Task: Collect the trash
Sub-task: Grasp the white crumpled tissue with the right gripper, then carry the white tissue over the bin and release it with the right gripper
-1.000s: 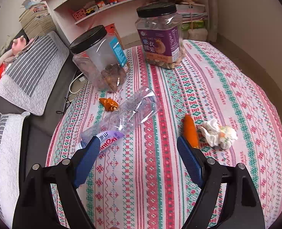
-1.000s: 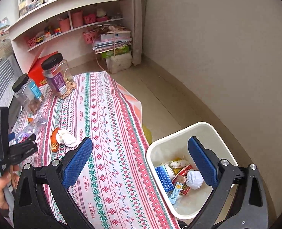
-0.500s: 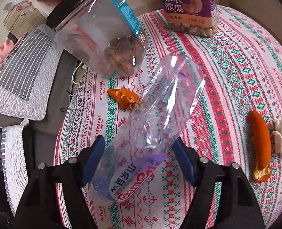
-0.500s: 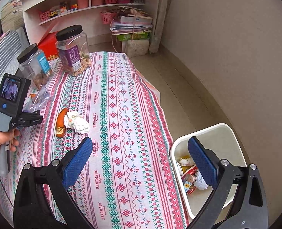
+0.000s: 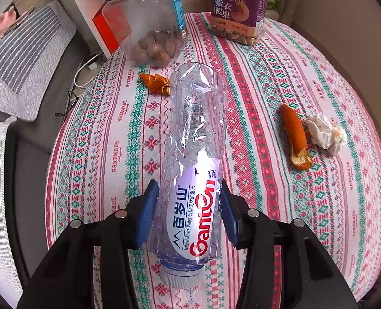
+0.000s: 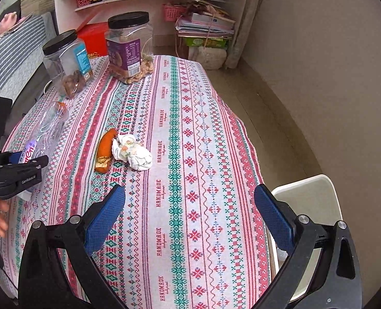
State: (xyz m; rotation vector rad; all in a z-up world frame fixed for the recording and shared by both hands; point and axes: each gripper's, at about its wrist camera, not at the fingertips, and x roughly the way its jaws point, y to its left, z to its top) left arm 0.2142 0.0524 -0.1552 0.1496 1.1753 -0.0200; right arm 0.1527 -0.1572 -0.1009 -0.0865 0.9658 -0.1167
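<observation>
My left gripper [image 5: 188, 200] is shut on a crumpled clear plastic bottle [image 5: 195, 139], gripping its labelled part near the cap; the bottle points away over the patterned tablecloth. The bottle [image 6: 46, 128] and left gripper [image 6: 23, 170] also show at the left of the right wrist view. An orange peel strip [image 5: 295, 136] and a crumpled white tissue [image 5: 324, 131] lie together to the right. A smaller orange peel [image 5: 155, 83] lies beyond the bottle. My right gripper [image 6: 189, 211] is open and empty above the table's near right part.
Two black-lidded snack jars stand at the far end: a clear one [image 5: 149, 25] and a purple-labelled one [image 5: 238, 10]. A white trash bin [image 6: 316, 200] stands on the floor right of the table. A grey sofa [image 5: 23, 59] is at the left.
My left gripper has closed on the bottle and turned it straight ahead. My right gripper has swung left from over the bin to over the table.
</observation>
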